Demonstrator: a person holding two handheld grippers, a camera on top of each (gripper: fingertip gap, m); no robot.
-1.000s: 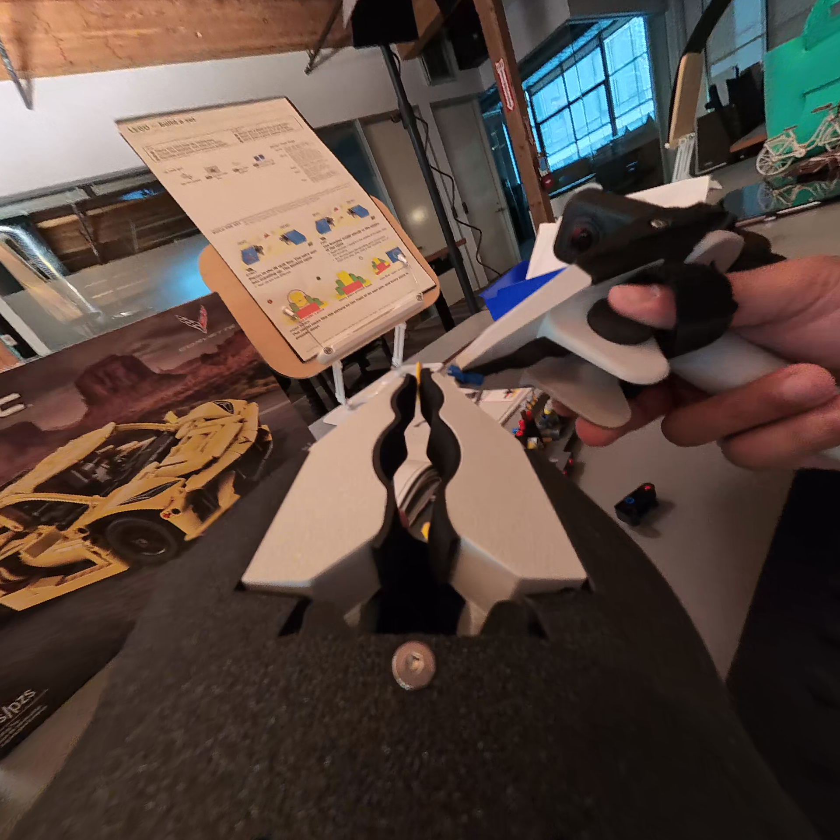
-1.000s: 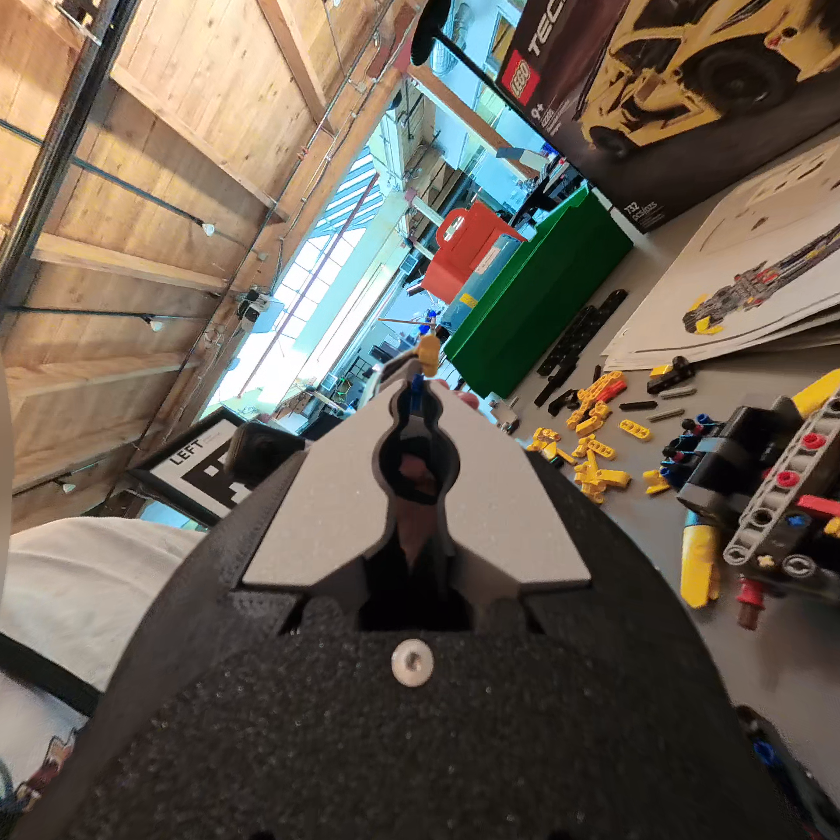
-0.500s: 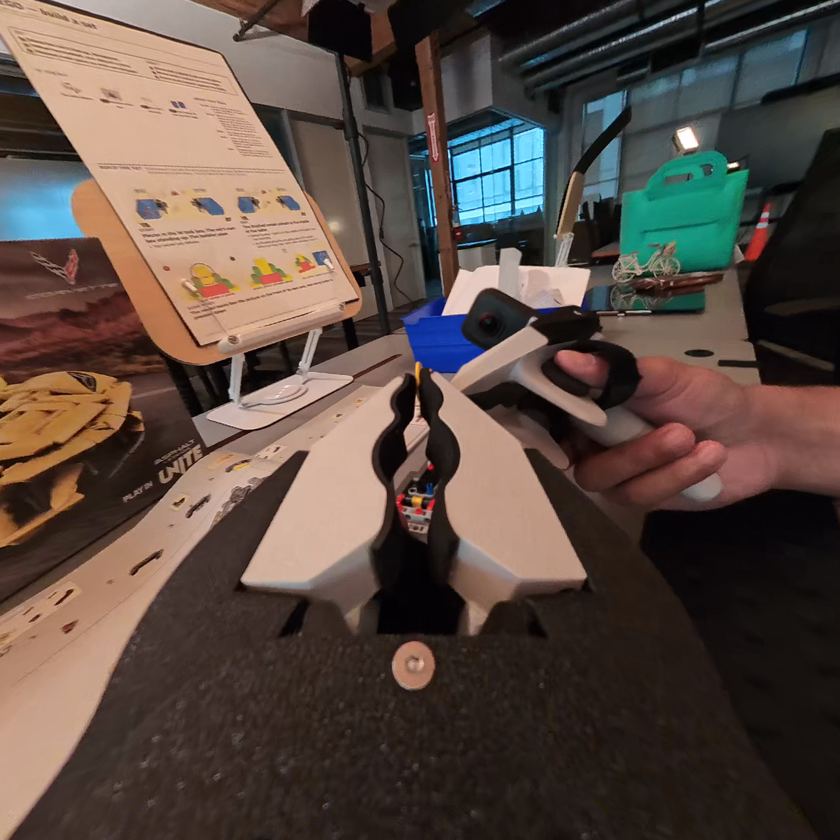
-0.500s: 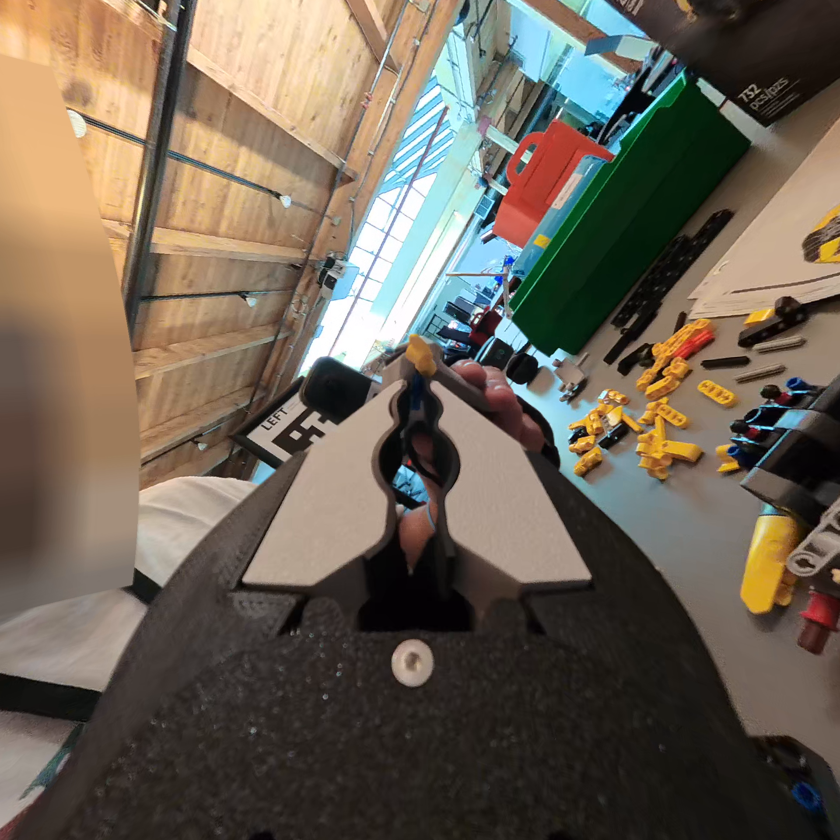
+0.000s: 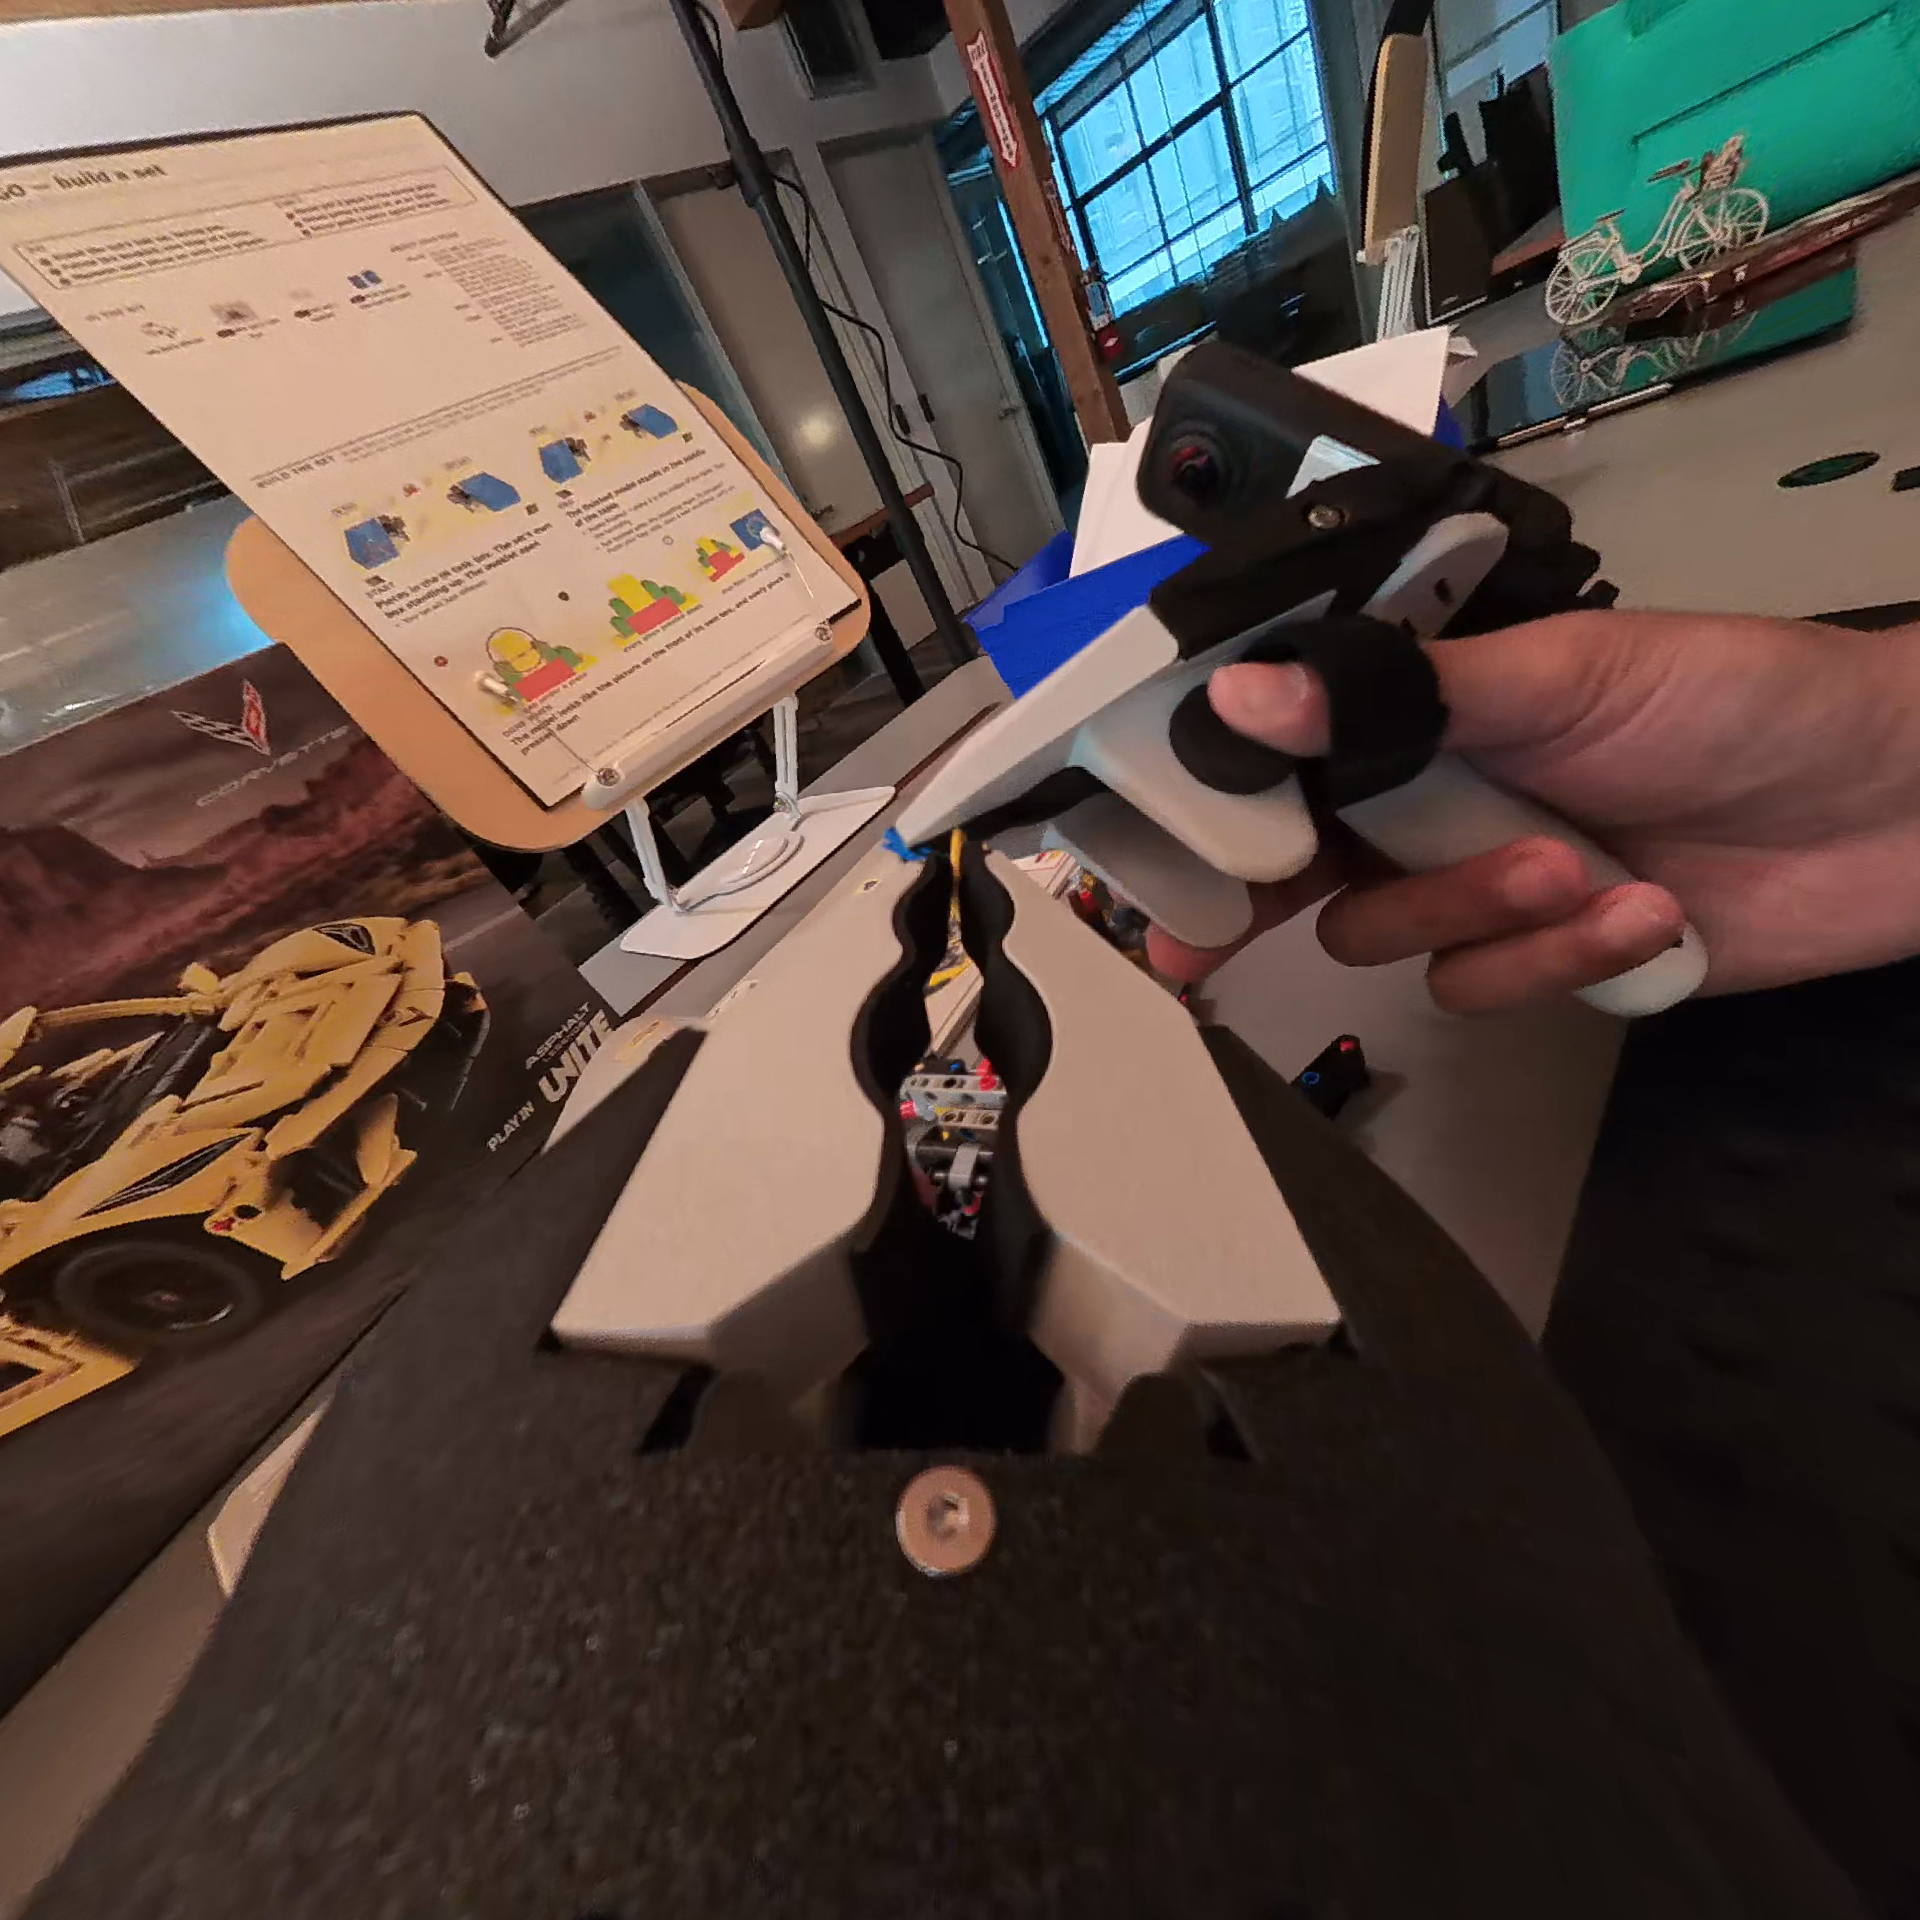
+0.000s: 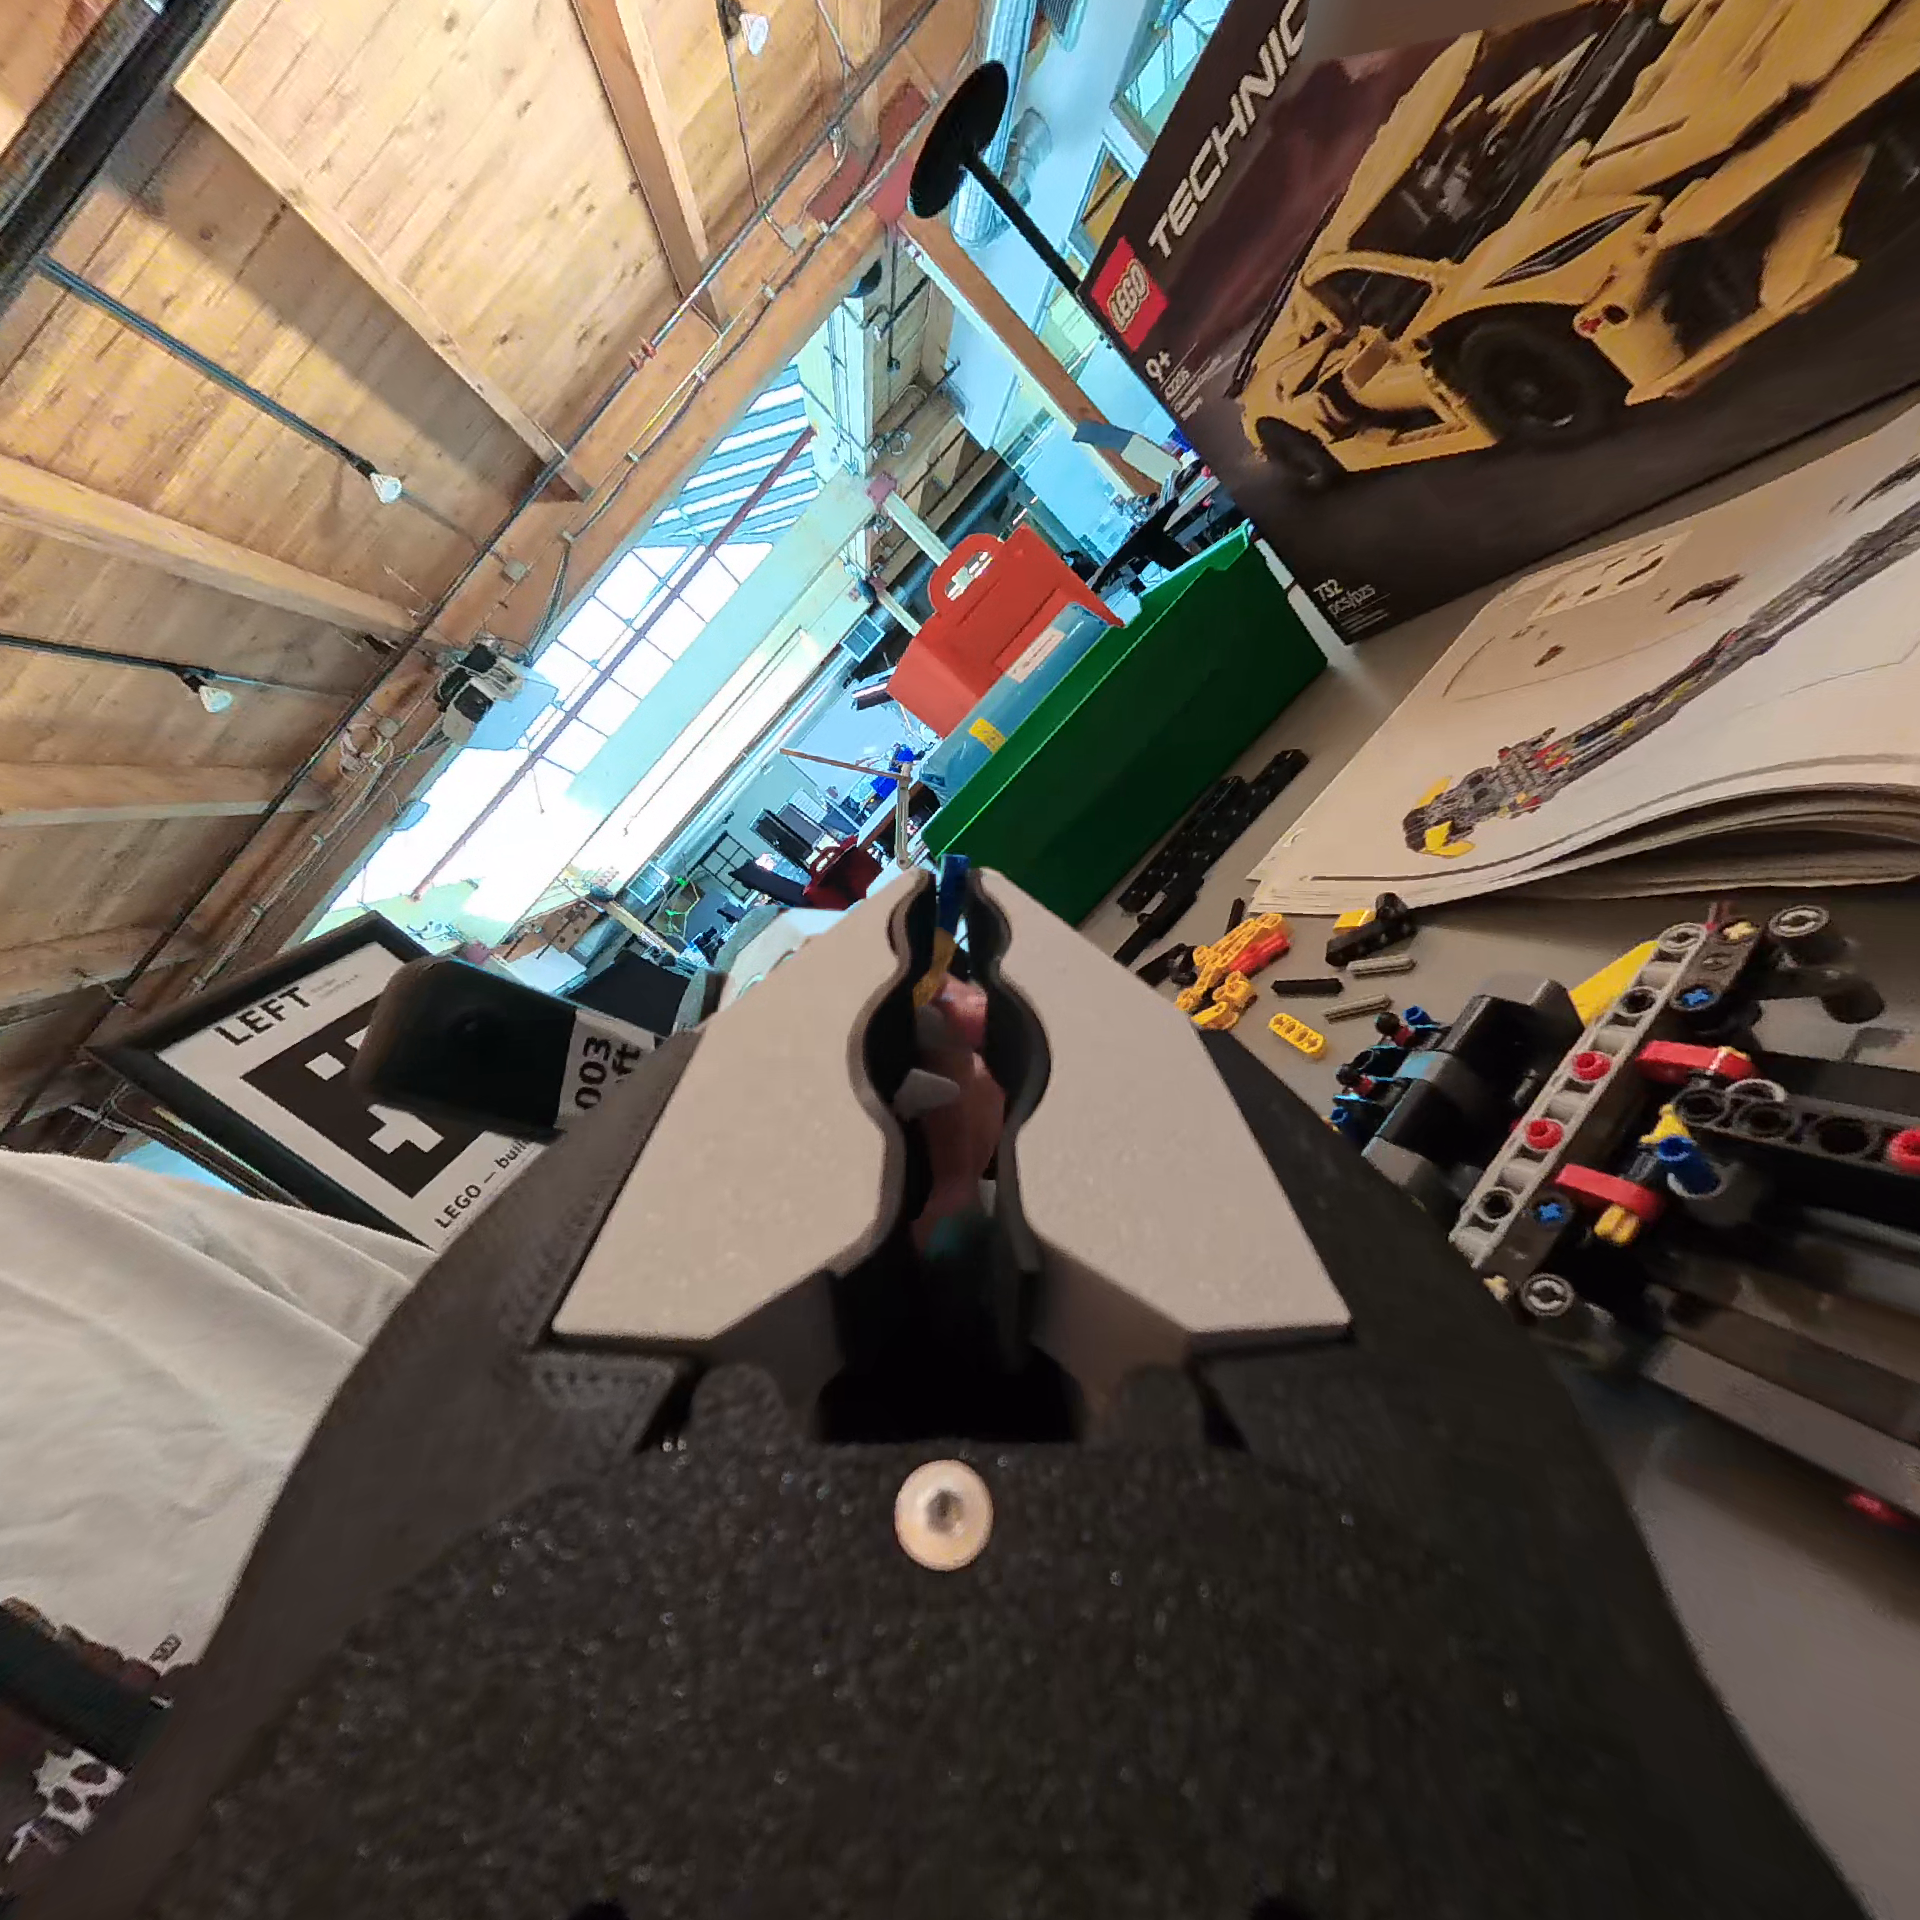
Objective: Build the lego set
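My left gripper (image 5: 954,868) is shut on a thin yellow piece (image 5: 952,854) held above the table. My right gripper (image 6: 951,883) is shut on a small blue pin (image 6: 951,875). In the left wrist view the right gripper (image 5: 906,840), held by a hand (image 5: 1662,790), comes in from the right, and its blue pin (image 5: 896,844) meets the yellow piece at my left tips. The yellow piece (image 6: 932,964) also shows between the right jaws. The part-built grey and black chassis (image 6: 1662,1122) lies on the table at the right; a bit of it (image 5: 951,1117) shows between the left jaws.
The set's box (image 5: 208,1039) stands at the left, with an instruction sheet on a stand (image 5: 416,468) behind. An open booklet (image 6: 1662,748), a green bin (image 6: 1122,748) and several loose yellow and black pieces (image 6: 1236,966) lie beyond the chassis. A blue bin (image 5: 1060,613) stands at the back. Left and right tips are no more than a few centimetres apart.
Both grippers have swung and tilted together in the air, staying tip to tip. In the right wrist view the yellow piece has gone from above the tips to between the jaws.
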